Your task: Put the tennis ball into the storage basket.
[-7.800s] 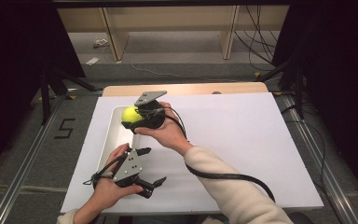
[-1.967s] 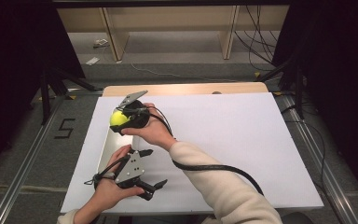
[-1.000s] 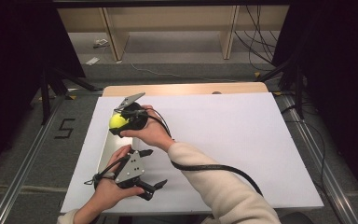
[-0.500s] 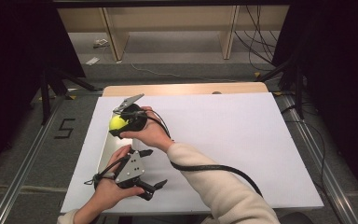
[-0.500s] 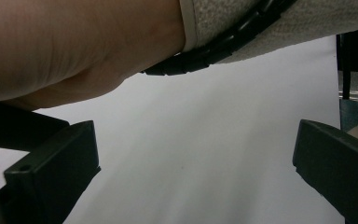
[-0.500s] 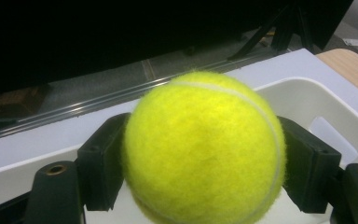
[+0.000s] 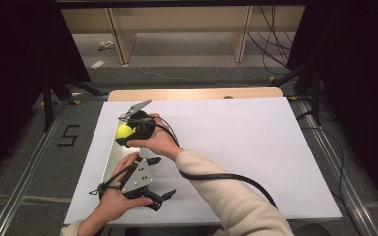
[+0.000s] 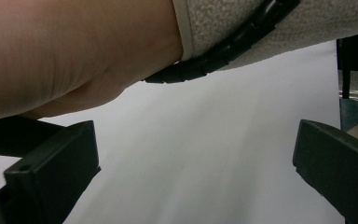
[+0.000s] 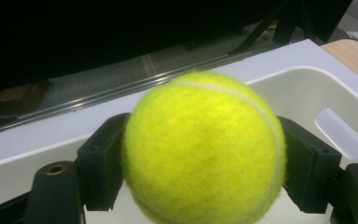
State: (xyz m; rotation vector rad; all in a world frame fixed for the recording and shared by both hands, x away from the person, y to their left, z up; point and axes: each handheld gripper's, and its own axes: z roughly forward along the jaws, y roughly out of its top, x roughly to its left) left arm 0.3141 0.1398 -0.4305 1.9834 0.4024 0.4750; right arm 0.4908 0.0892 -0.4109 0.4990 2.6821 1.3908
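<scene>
Between the two black jaws of the right gripper sits a fuzzy yellow-green tennis ball, pinched on both sides and held clear of any surface. Just beyond and below the ball lies a shallow white plastic bin with a slot handle in its wall; the ball hangs over the bin's open top, near one end. The left gripper rests nearer the person than the bin, jaws spread wide with nothing between them, over the white table sheet.

The step in hand looks like placing the ball into the bin. The next move would call for lowering the ball below the rim, then spreading the jaws so it drops without bouncing out.
</scene>
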